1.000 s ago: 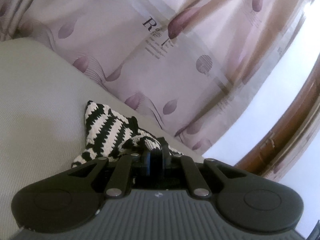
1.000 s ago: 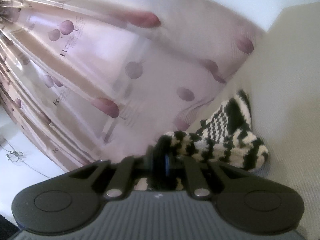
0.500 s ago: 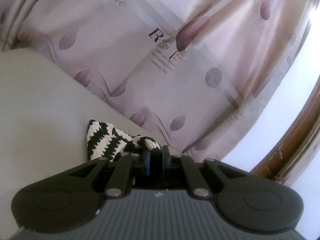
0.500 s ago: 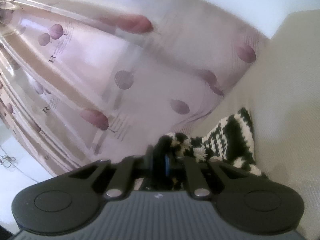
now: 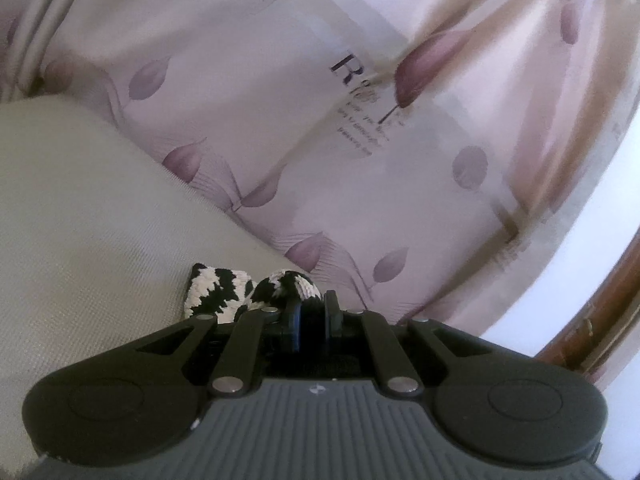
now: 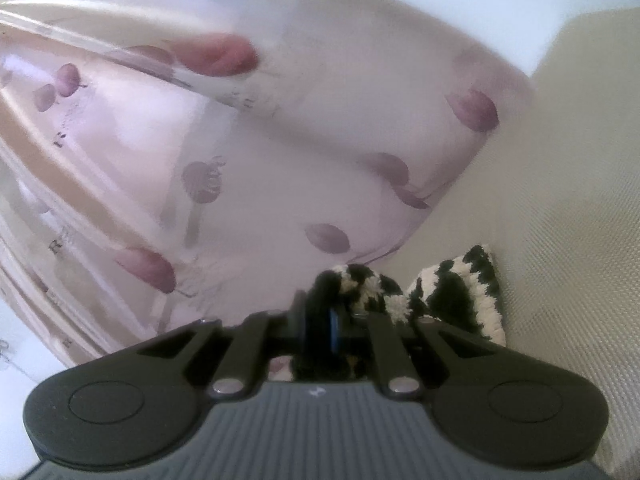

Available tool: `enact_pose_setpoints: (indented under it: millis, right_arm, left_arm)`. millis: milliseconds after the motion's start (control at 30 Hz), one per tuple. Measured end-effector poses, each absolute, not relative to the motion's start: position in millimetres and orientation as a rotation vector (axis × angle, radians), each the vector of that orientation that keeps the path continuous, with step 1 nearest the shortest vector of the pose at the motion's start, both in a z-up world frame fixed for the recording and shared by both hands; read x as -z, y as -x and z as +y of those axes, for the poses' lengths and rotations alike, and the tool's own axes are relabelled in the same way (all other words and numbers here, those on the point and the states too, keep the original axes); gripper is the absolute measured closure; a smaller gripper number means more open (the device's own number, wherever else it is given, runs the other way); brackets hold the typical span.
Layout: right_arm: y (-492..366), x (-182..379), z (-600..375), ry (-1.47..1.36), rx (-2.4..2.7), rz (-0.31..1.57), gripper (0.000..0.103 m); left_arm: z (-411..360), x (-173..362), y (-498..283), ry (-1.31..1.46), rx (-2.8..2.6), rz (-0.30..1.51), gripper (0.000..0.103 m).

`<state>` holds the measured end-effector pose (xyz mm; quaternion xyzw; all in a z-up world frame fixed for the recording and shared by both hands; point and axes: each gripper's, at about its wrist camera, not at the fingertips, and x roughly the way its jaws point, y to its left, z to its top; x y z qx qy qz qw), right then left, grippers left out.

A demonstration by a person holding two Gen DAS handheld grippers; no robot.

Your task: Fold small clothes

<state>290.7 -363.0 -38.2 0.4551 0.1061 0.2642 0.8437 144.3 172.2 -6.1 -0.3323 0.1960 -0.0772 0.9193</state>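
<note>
Home: leaf-print curtain [image 5: 304, 128], beige upholstery [image 5: 80, 220]

A beige woven-fabric surface [image 5: 92, 216], perhaps a sofa or mattress, carries a black-and-white striped knitted garment [image 5: 212, 294], part of it resting on the fabric near the surface's edge.

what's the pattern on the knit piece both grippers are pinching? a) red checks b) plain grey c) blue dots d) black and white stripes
d: the knit garment shows jagged black and white bands in both wrist views, clamped in the shut left gripper and the shut right gripper.
</note>
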Motion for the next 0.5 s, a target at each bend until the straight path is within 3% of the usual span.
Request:
enact_pose_setpoints:
  millis: [500]
  right_arm:
    - [-346, 67, -359, -1.004, -0.464, 0.335, 0.092]
  left_arm:
    - [175, 39, -190, 0.666, 0.09, 0.458, 0.093]
